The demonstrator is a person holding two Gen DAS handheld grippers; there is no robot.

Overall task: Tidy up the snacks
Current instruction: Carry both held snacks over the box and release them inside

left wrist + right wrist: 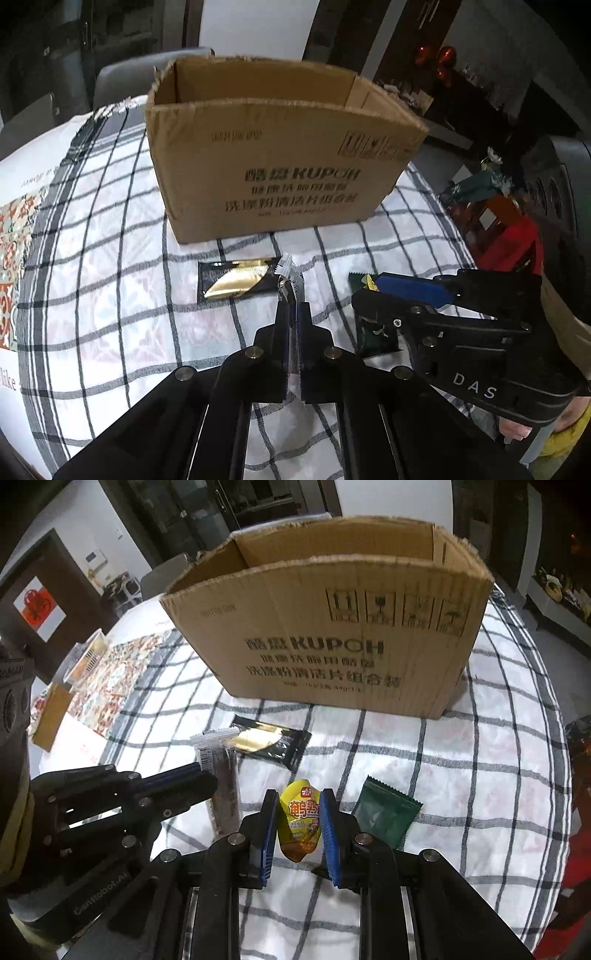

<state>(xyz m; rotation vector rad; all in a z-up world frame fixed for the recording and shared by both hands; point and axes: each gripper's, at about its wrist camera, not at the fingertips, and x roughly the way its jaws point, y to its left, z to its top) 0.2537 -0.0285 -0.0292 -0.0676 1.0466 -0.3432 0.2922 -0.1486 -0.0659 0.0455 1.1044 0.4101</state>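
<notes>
Pinched between the black fingers of the left gripper point(294, 314) is a long thin snack stick point(290, 275), its crimped white end poking out past the fingertips toward the cardboard box point(280, 155); from the right wrist view the same stick point(225, 786) runs dark and narrow from the claw, though whether it is off the cloth I cannot tell. Over on the other side, the right gripper point(299, 812) has its blue pads partly spread on either side of a small yellow pouch point(300, 819), which sits on the checked tablecloth point(461, 775) in front of the box; whether the pads already touch it I cannot tell. That pouch looks light, soft and slick, so I would judge it best squeezed across its plump middle rather than by its thin sealed edge, which might slip free. Just beside it, to its right, lies a green packet point(384, 812) with a zigzag top, flat and floppy by the look of it. Closer to the box, almost at the foot of its front wall, a black and gold packet point(271, 744) lies flat, glossy enough to be slippery. Open at the top, the box looks to be where the snacks are meant to go, and nothing shows inside it from here.
</notes>
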